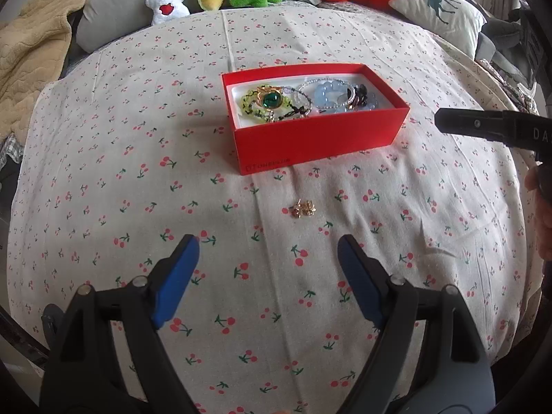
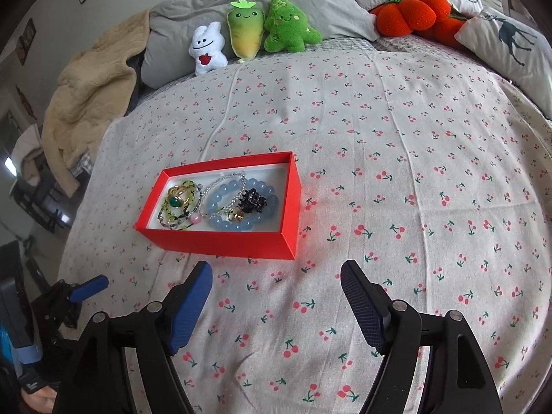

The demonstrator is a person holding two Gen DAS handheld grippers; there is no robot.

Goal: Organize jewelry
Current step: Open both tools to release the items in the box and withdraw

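A red box (image 1: 310, 139) lies on the cherry-print bedsheet and holds bracelets, rings and a black hair clip. It also shows in the right wrist view (image 2: 220, 241). A small gold piece of jewelry (image 1: 303, 208) lies loose on the sheet in front of the box. My left gripper (image 1: 268, 246) is open and empty, a short way in front of the gold piece. My right gripper (image 2: 276, 270) is open and empty, just in front of the box's near right corner. The right gripper's black finger (image 1: 483, 126) enters the left wrist view from the right.
Plush toys (image 2: 255, 34) line the head of the bed: a white bunny, a green-yellow radish, a green tree, orange pumpkins (image 2: 414, 13). Grey pillows and a deer-print pillow (image 2: 507, 45) lie behind. A beige blanket (image 2: 93, 100) is bunched at the left edge.
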